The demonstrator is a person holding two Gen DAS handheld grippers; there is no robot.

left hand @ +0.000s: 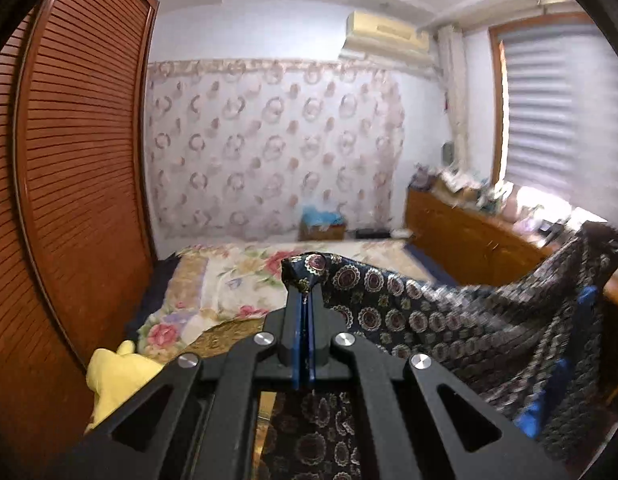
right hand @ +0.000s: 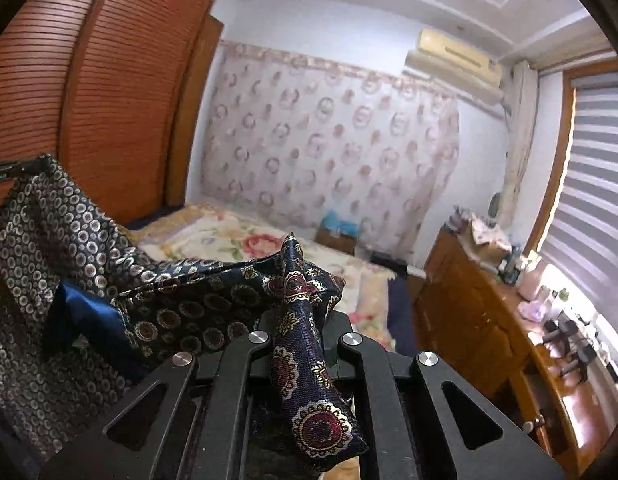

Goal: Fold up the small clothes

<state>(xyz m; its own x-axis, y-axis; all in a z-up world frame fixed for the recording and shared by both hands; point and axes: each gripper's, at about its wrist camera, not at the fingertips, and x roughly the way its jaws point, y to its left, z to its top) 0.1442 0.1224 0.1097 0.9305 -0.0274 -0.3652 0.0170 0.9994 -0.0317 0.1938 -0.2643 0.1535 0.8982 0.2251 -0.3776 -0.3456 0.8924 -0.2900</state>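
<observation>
A dark navy garment [left hand: 449,320] with medallion print and a blue lining hangs in the air, stretched between both grippers above the bed. My left gripper [left hand: 307,280] is shut on one corner of it, and the cloth runs off to the right and hangs down below. In the right wrist view the same garment [right hand: 181,300] sags to the left, and my right gripper [right hand: 299,280] is shut on another corner. A fold of cloth drapes back over its fingers and hides them.
A bed with a floral cover [left hand: 237,284] lies below and ahead. A yellow soft toy [left hand: 117,376] sits at its near left. Louvred wooden wardrobe doors [left hand: 81,184] stand on the left. A wooden dresser [right hand: 481,320] with clutter runs along the right under a window blind.
</observation>
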